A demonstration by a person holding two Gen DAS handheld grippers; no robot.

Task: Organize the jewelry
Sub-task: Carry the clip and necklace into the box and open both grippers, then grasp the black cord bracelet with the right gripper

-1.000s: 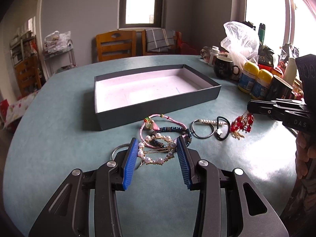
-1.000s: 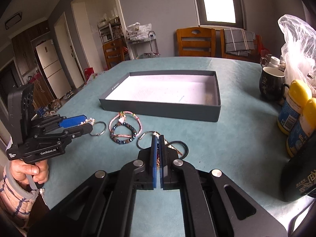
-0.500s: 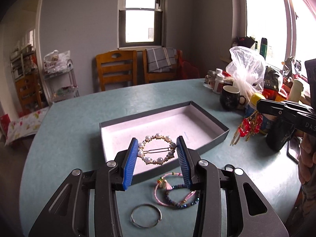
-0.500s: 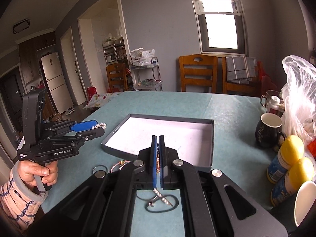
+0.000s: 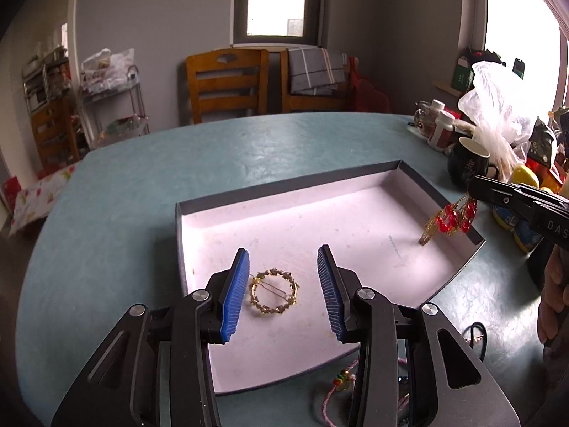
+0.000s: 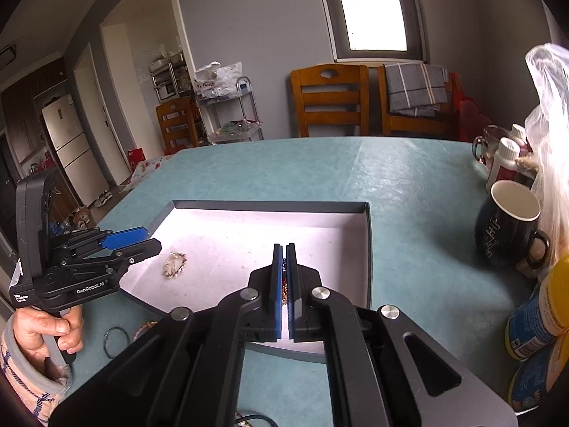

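Note:
A dark box (image 5: 179, 235) with a pale floor lies on the teal table; it also shows in the right wrist view (image 6: 368, 249). A round gold pearl hair clip (image 5: 273, 291) lies loose on the box floor, also seen in the right wrist view (image 6: 174, 265). My left gripper (image 5: 281, 291) is open above it, empty. My right gripper (image 6: 284, 277) is shut on a red bead and gold ornament (image 5: 451, 219), which dangles over the box's right end. A pink cord bracelet (image 5: 338, 384) lies in front of the box.
A dark mug (image 6: 505, 227), white bottles (image 6: 503, 163), yellow-capped containers (image 6: 544, 316) and a plastic bag (image 5: 498, 106) crowd the table's right edge. A metal ring (image 6: 115, 341) and a black hair tie (image 5: 474, 338) lie in front of the box. Chairs (image 5: 227, 85) stand behind.
My left gripper opened and the pearl clip dropped onto the box floor. My right gripper carried the red ornament from beside the box to above its right end.

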